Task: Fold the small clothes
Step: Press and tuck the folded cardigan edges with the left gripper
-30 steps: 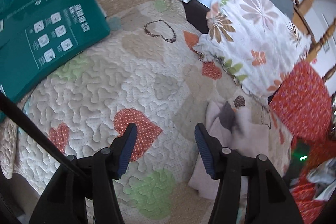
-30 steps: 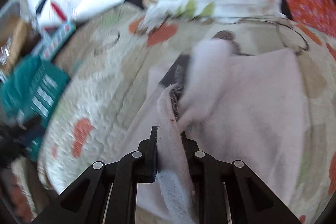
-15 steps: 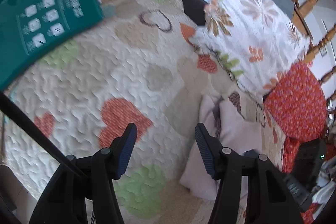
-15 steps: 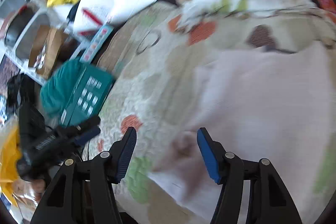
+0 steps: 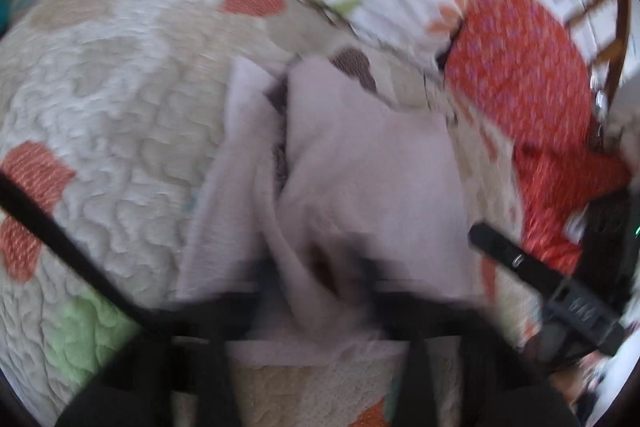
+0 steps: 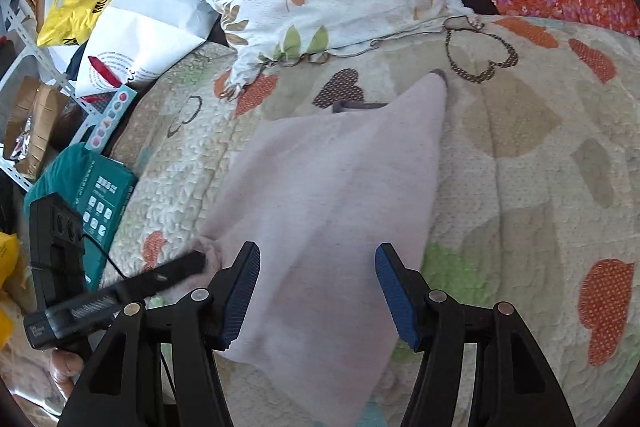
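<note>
The pale pink garment point(image 6: 332, 183) lies on the quilt point(image 6: 520, 155), soft and limp; take its edges. Left tongs point(image 5: 320, 267) pinch its near fold; right tongs point(image 6: 316, 287) gape above it.

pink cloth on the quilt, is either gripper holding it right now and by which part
The left gripper is shut on the pink cloth, pinching its near left edge. The right gripper is open above it, holding nothing.
</note>
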### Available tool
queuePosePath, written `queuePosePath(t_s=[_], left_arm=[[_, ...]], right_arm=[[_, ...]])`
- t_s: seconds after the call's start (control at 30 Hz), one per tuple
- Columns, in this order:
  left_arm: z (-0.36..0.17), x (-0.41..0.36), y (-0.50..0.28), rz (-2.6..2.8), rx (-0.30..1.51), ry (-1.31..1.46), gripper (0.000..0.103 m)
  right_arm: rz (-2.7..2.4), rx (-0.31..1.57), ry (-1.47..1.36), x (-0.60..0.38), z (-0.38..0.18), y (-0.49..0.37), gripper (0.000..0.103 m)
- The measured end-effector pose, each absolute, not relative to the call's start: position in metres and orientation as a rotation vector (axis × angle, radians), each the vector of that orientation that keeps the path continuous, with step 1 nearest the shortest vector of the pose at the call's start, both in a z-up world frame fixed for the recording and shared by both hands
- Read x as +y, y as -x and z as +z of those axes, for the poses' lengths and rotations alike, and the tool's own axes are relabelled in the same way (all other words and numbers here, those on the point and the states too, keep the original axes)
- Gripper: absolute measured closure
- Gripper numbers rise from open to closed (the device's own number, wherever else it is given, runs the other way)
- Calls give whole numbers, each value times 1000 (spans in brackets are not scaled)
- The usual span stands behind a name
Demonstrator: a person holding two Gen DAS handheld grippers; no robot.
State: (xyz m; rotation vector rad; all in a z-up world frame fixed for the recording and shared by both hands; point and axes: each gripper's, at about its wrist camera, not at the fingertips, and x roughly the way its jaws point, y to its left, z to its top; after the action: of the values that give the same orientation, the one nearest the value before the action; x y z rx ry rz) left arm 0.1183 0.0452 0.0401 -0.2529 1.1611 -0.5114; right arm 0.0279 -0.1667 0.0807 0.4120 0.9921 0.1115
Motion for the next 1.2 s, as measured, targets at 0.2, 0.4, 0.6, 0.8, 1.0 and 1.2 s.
queuePosePath(t_s=[0.2, 0.4, 0.6, 0.8, 1.0, 1.2], left_arm=[[58, 90, -117, -402, 1107, 309, 99], [35, 101, -116, -313, 1194, 264, 99], [31, 89, -109, -278, 1194, 202, 98], [25, 85, -104, -260, 1208, 159, 97], [23, 87, -107, -238, 1231, 194, 91], [43, 101, -100, -263, 1202, 287, 84]], right_arm=[[101, 981, -393, -173, 79, -29, 37], [68, 988, -444, -182, 63, -47, 37], [-8, 906, -439, -183, 73, -61, 63], [20, 1063, -382, -163, 40, -103, 65], [-80, 1016, -264, -157, 70, -124, 66], [214, 1022, -263, -92, 92, -141, 53]])
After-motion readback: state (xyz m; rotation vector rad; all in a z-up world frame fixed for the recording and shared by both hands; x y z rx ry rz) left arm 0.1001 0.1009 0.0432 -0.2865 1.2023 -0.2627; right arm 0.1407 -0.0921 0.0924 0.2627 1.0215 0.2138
